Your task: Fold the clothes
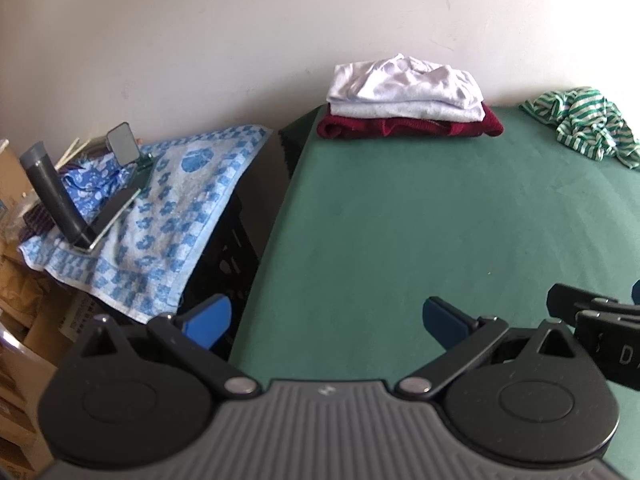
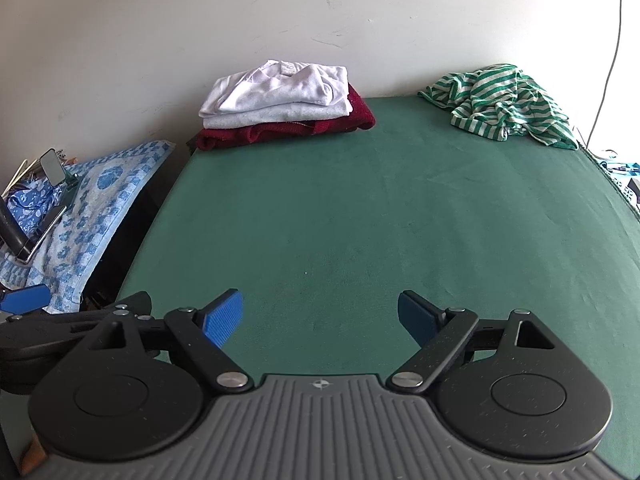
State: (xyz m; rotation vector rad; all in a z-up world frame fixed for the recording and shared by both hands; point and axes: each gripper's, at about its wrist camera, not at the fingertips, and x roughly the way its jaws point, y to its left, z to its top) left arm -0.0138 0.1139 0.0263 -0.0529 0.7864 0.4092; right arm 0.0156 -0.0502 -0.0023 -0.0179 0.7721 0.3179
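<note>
Tools (image 1: 326, 322) (image 2: 320, 318) both spread wide over green table (image 2: 360, 220), "DA" on right tool casing (image 1: 624, 356)

Pale letters "D A", cut off by frame edge, on black body of right gripper (image 1: 608, 344) seen at right in left wrist view. Small compass-like cross mark stamped on grey ribbed housing of right gripper (image 2: 320, 316) in its own view; similar small mark on left gripper (image 1: 326, 320) housing, too blurred to read. Print on cardboard box (image 1: 76, 318) at left illegible.
</note>
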